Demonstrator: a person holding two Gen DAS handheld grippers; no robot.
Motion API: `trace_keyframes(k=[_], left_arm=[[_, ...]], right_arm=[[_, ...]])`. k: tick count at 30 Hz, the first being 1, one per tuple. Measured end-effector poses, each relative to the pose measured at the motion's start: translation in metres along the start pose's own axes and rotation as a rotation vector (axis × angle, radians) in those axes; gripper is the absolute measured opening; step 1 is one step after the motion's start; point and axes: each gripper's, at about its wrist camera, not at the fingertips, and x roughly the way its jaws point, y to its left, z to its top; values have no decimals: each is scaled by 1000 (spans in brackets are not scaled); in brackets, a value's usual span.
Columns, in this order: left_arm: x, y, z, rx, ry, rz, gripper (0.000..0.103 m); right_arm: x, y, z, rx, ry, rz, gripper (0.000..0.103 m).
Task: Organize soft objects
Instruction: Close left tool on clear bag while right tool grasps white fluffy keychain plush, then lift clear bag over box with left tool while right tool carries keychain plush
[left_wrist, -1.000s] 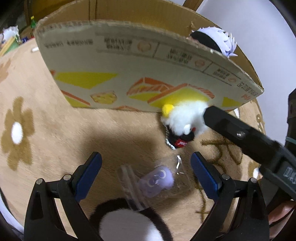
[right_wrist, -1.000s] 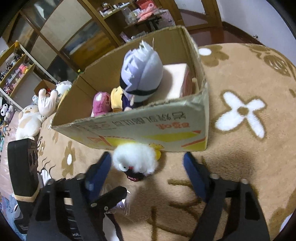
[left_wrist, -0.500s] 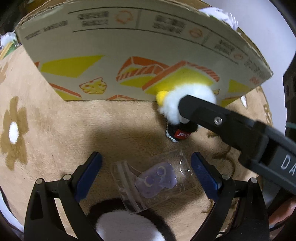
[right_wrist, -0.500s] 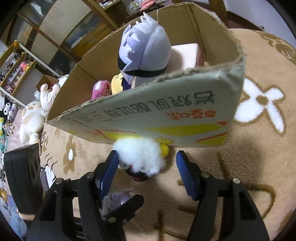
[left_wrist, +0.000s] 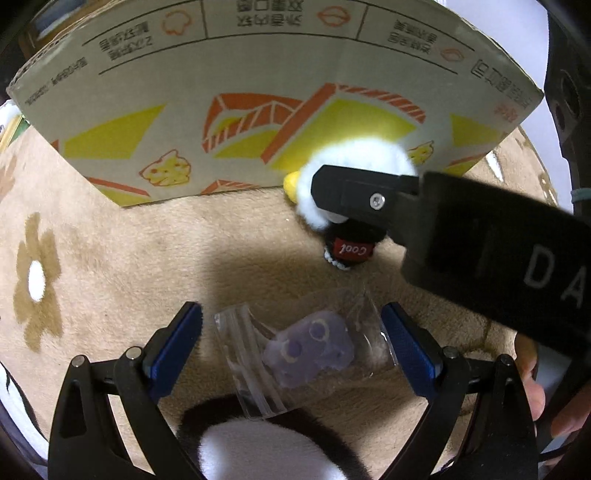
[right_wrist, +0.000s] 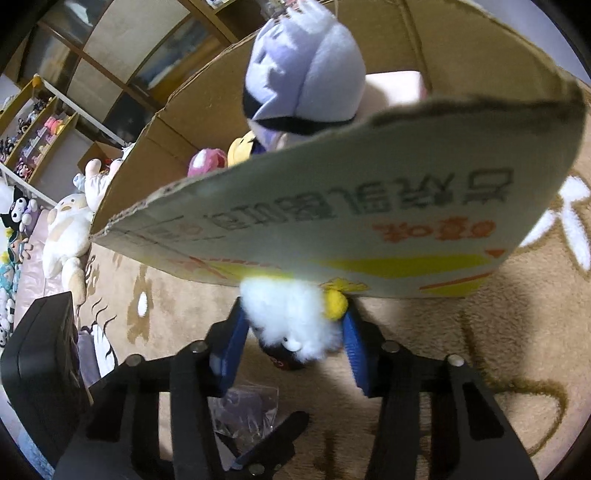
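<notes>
Both jaws differ: our right gripper (right_wrist: 291, 332) is closing around the white fluffy toy (right_wrist: 291, 317) beside the cardboard box (right_wrist: 369, 221); our left gripper (left_wrist: 291, 343) gapes, released, over the bagged purple toy (left_wrist: 314, 347).

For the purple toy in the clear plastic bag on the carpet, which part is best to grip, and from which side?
Probably grip the thick middle of the bagged purple toy, coming down from above with one jaw on each long side. It lies flat on the carpet, and the left gripper already straddles it, open. The bag's flat empty ends would likely slip.
</notes>
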Motion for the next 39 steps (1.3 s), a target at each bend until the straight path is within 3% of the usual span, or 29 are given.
trace_keyframes(k=[5, 18, 29, 34, 39], left_arm=[[1, -8, -5, 17, -4, 2, 92], [-12, -19, -26, 8, -37, -1, 74], [-16, 7, -37, 3, -58, 17, 72], [-37, 15, -44, -14, -118, 51, 72], [-71, 19, -53, -6, -253, 92, 72]], right_arm=[[-1, 7, -3, -29, 0, 4, 35], [-28, 0, -9, -23, -63, -53, 34], [-66, -11, -14, 2, -133, -78, 34], [-81, -13, -18, -1, -163, -86, 34], [-109, -9, -20, -18, -226, -87, 34]])
